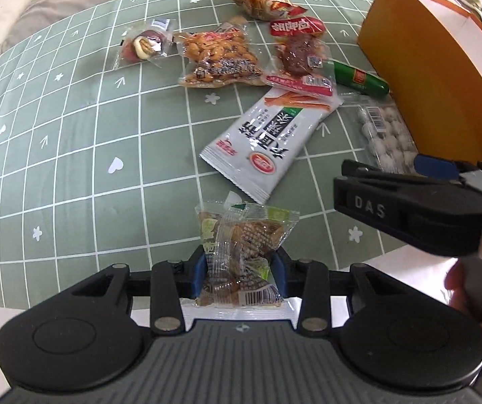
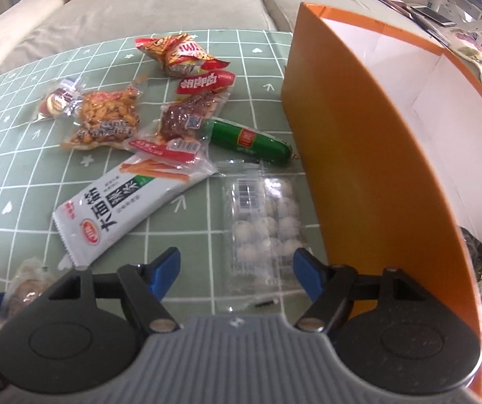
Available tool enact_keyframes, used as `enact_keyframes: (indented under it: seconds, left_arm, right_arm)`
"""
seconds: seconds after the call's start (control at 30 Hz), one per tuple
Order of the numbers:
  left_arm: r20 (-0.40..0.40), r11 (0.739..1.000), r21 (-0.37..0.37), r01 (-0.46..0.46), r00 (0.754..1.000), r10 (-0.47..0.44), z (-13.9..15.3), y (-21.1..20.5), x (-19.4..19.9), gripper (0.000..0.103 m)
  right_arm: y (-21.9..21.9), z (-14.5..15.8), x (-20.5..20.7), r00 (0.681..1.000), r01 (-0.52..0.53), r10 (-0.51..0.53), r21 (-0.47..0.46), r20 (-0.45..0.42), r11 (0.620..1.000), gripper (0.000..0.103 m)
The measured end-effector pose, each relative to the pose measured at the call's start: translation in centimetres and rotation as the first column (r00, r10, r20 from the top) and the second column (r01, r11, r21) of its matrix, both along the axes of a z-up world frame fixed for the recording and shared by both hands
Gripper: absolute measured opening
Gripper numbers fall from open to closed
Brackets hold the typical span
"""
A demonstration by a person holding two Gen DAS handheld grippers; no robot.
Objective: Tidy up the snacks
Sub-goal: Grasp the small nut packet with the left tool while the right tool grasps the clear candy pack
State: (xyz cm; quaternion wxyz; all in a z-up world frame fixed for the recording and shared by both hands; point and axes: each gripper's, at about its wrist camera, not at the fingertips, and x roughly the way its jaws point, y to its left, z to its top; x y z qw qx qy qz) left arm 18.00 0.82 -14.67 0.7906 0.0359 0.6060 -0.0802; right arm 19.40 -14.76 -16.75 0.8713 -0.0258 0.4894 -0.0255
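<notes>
Pointing steeply down: left gripper [image 1: 239, 269] clenched on clear snack packet [image 1: 241, 252]; right gripper [image 2: 237, 269] released, tray of white balls [image 2: 264, 225] at 12 o'clock.

A small clear packet of brown snack pieces [image 1: 241, 256] sat pinched upright, its barcode end lowest. On the green checked cloth lay a long grey-white pouch [image 2: 130, 208] at a slant, a clear pack of white balls [image 2: 264, 225] just beside the orange box [image 2: 358, 141], and a green sausage [image 2: 251, 139] above it. Further back sat a meat pack with a red label [image 2: 180, 124], a bag of peanuts [image 2: 106, 118], a small wrapped sweet [image 2: 57, 102] and a crinkled red bag [image 2: 180, 55]. The box stood open, white inside.
</notes>
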Motion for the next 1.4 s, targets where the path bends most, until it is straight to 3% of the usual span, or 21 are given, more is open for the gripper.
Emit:
enact_keyframes:
  seconds: [0.2, 0.33, 0.43, 0.57, 0.63, 0.7, 0.77, 0.9, 0.97, 1.03, 1.13, 1.23, 1.3, 1.4]
  left_arm:
    - [-0.017, 1.0, -0.009, -0.02, 1.0, 0.02, -0.6, 0.3, -0.1, 0.045]
    - [-0.016, 0.999, -0.012, -0.047, 0.999, 0.047, -0.6, 0.9, -0.4, 0.045]
    - [-0.014, 0.997, -0.013, -0.072, 0.997, 0.072, -0.5, 1.5, -0.5, 0.045]
    - [0.003, 0.995, -0.009, -0.096, 0.995, 0.096, -0.1, 2.4, -0.8, 0.045]
    - [0.011, 0.994, -0.021, -0.112, 0.994, 0.112, 0.0, 2.8, -0.8, 0.045]
    - [0.015, 0.992, -0.036, -0.122, 0.992, 0.122, 0.0, 2.9, -0.7, 0.045]
    - [0.018, 0.992, -0.043, -0.121, 0.992, 0.122, 0.0, 2.9, -0.7, 0.045]
    - [0.018, 0.992, -0.051, -0.118, 0.993, 0.119, -0.1, 2.8, -0.5, 0.045]
    - [0.016, 0.991, -0.051, -0.125, 0.992, 0.126, -0.1, 2.9, -0.5, 0.045]
    - [0.014, 0.99, -0.052, -0.133, 0.991, 0.134, -0.2, 3.0, -0.3, 0.045]
    - [0.014, 0.989, -0.054, -0.135, 0.991, 0.136, -0.3, 3.1, -0.3, 0.045]
    - [0.014, 0.989, -0.057, -0.137, 0.99, 0.138, -0.3, 3.1, -0.3, 0.045]
    - [0.012, 0.989, -0.058, -0.137, 0.99, 0.138, -0.4, 3.0, -0.2, 0.045]
    - [0.011, 0.99, -0.057, -0.132, 0.991, 0.133, -0.4, 2.9, -0.2, 0.045]
  right_arm:
    - [0.5, -0.5, 0.9, 1.0, 0.022, -0.022, -0.007, 0.021, 1.0, 0.082]
    - [1.1, -0.4, 0.6, 0.999, -0.022, 0.022, -0.021, 0.027, 1.0, 0.068]
    - [1.7, -0.1, -0.2, 0.995, -0.098, 0.097, 0.051, 0.014, 0.994, 0.067]
    - [2.4, 0.6, -1.0, 0.988, -0.147, 0.144, 0.069, 0.049, 0.987, 0.064]
    - [2.1, 0.9, -1.2, 0.992, -0.098, 0.093, 0.05, 0.085, 0.994, 0.066]
    - [1.4, 0.9, -1.3, 0.995, -0.022, 0.018, 0.036, 0.101, 0.999, 0.076]
    - [0.5, 0.6, -1.1, 0.993, 0.069, -0.076, 0.077, 0.088, 0.995, 0.077]
    - [-2.0, -0.1, 0.3, 0.963, 0.262, -0.27, 0.257, -0.005, 0.93, 0.083]
    - [-2.3, -0.4, 1.0, 0.95, 0.308, -0.312, 0.278, -0.028, 0.91, 0.083]
    - [-1.8, -0.8, 1.6, 0.941, 0.333, -0.336, 0.252, -0.034, 0.908, 0.083]
    - [-0.2, -1.1, 2.1, 0.95, 0.311, -0.314, 0.155, -0.005, 0.938, 0.082]
    - [0.4, -1.1, 1.8, 0.96, 0.279, -0.281, 0.063, 0.023, 0.958, 0.069]
    - [0.3, -1.0, 1.6, 0.964, 0.26, -0.262, 0.061, 0.038, 0.964, 0.059]
    - [0.0, -0.7, 1.3, 0.97, 0.236, -0.238, 0.059, 0.038, 0.97, 0.056]
